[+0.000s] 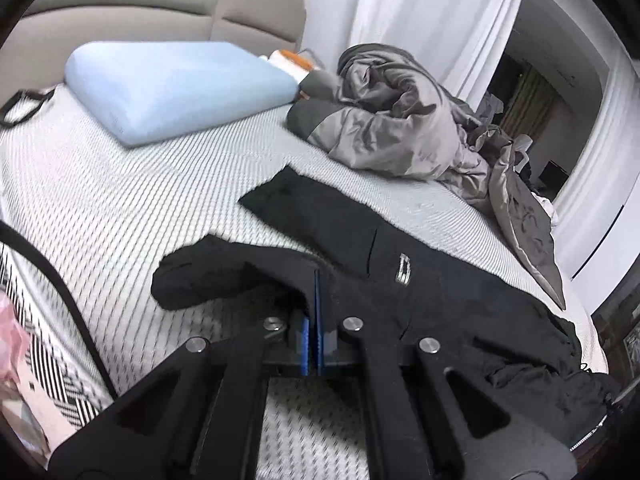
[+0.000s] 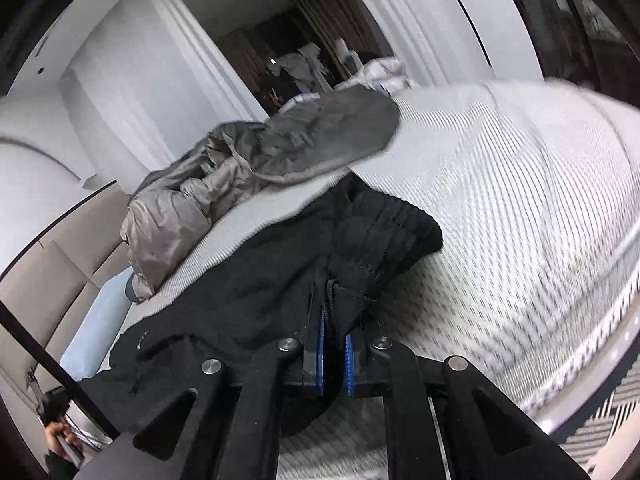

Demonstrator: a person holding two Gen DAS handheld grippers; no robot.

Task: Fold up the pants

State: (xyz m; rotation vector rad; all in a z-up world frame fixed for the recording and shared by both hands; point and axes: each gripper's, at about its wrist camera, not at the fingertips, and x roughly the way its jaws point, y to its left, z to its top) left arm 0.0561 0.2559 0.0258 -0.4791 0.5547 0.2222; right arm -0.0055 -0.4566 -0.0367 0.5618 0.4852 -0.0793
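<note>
- Setting: bedroom; striped white mattress (image 1: 120, 208) serves as work surface, padded headboard and white curtains behind. Mattress is the landmark for all places below.
- Pillow (image 1: 176, 88), pale blue: at the head end of the mattress, well apart from the work.
- Duvet (image 1: 400, 128), grey, crumpled: along the far edge of the mattress, just beyond the garment.
- Pants (image 1: 360, 240), black: spread across the near half of the mattress, one leg reaching toward the pillow, the near edge gathered and lifted.
- Left gripper (image 1: 317, 292): jaws pinched tight on a leg-end edge of the pants, above the near side of the mattress.
- Right gripper (image 2: 334, 308): jaws clamped on bunched waistband cloth, above the near side of the mattress.
- Handling advice, a judgement: raise both ends together at even height, keep the edge taut between them, carry it across onto the far half; avoid snagging the duvet.
</note>
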